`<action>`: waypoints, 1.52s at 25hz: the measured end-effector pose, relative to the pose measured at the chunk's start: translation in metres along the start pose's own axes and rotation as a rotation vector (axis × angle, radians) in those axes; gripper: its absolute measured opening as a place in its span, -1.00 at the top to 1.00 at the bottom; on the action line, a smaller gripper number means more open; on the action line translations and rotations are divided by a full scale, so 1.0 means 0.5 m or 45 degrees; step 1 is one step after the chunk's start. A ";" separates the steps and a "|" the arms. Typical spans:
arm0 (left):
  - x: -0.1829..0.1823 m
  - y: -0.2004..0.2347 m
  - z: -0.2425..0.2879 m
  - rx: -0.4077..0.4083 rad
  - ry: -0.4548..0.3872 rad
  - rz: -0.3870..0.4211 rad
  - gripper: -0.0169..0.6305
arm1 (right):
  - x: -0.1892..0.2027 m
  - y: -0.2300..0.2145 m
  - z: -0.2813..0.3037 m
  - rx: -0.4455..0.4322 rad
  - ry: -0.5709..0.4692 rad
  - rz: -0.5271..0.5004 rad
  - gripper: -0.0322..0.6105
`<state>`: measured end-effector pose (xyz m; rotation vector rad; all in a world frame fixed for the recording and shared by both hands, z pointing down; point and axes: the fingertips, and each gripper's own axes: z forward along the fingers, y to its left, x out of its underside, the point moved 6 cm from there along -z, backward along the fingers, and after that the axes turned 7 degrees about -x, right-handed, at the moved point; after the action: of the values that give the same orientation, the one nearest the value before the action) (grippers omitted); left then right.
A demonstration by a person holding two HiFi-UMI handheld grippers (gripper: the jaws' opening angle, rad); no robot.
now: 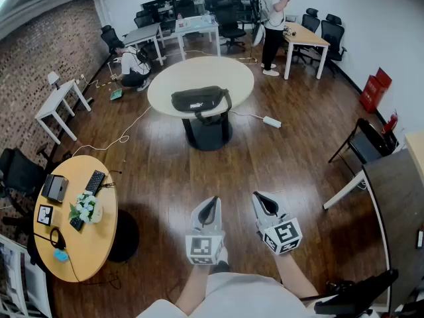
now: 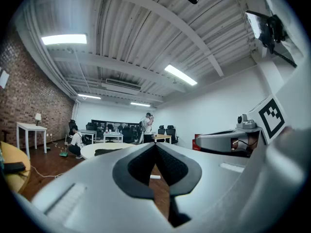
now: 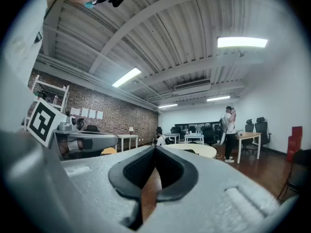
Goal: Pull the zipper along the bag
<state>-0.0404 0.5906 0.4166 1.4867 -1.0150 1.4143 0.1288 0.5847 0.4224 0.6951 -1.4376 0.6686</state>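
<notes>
A black bag (image 1: 199, 99) lies on a round cream table (image 1: 172, 78) in the middle of the room, well ahead of me. In the left gripper view the bag (image 2: 108, 152) shows as a dark strip on the table (image 2: 90, 150); the right gripper view shows the same table (image 3: 197, 150) far off. My left gripper (image 1: 209, 204) and right gripper (image 1: 261, 200) are held side by side over the wooden floor, close to my body. Both are shut with their tips together and hold nothing.
A round yellow table (image 1: 99, 244) with a keyboard (image 1: 88, 197) and flowers stands at my left. A dark desk edge (image 1: 391, 204) and a black chair (image 1: 368, 141) are at the right. One person (image 1: 271, 25) stands at the back; another (image 1: 132, 65) crouches by the far desks.
</notes>
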 end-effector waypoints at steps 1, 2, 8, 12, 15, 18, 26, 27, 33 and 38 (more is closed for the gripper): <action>-0.009 0.031 0.023 0.001 -0.016 0.002 0.90 | -0.008 -0.004 0.034 0.004 -0.008 -0.009 0.92; -0.018 0.061 0.046 0.002 -0.031 0.006 0.90 | -0.017 -0.008 0.068 0.008 -0.015 -0.018 0.92; -0.042 0.196 0.161 -0.004 -0.072 0.024 0.90 | -0.025 -0.022 0.230 -0.010 -0.006 -0.041 0.92; -0.014 0.226 0.225 0.031 -0.005 -0.032 0.90 | 0.007 -0.041 0.298 -0.028 0.065 -0.006 0.92; 0.005 0.226 0.275 0.058 0.007 -0.049 0.90 | 0.019 -0.090 0.336 -0.016 0.086 -0.002 0.92; 0.025 0.239 0.337 0.051 0.019 -0.053 0.90 | 0.030 -0.149 0.383 -0.008 0.072 0.010 0.92; -0.018 0.285 0.640 -0.006 -0.011 0.012 0.90 | -0.002 -0.405 0.600 -0.067 -0.010 0.044 0.92; -0.026 0.290 0.677 -0.011 -0.027 0.025 0.90 | -0.010 -0.437 0.625 -0.066 -0.033 0.042 0.92; -0.011 0.294 0.829 -0.080 0.010 0.067 0.90 | 0.009 -0.588 0.722 -0.085 -0.024 0.087 0.92; 0.051 0.347 0.918 -0.128 0.117 0.048 0.90 | 0.097 -0.632 0.826 -0.155 0.123 0.205 0.92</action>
<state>-0.0509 0.0999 0.4363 1.3246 -1.0459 1.4234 0.1084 0.0649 0.4686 0.4492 -1.4417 0.7231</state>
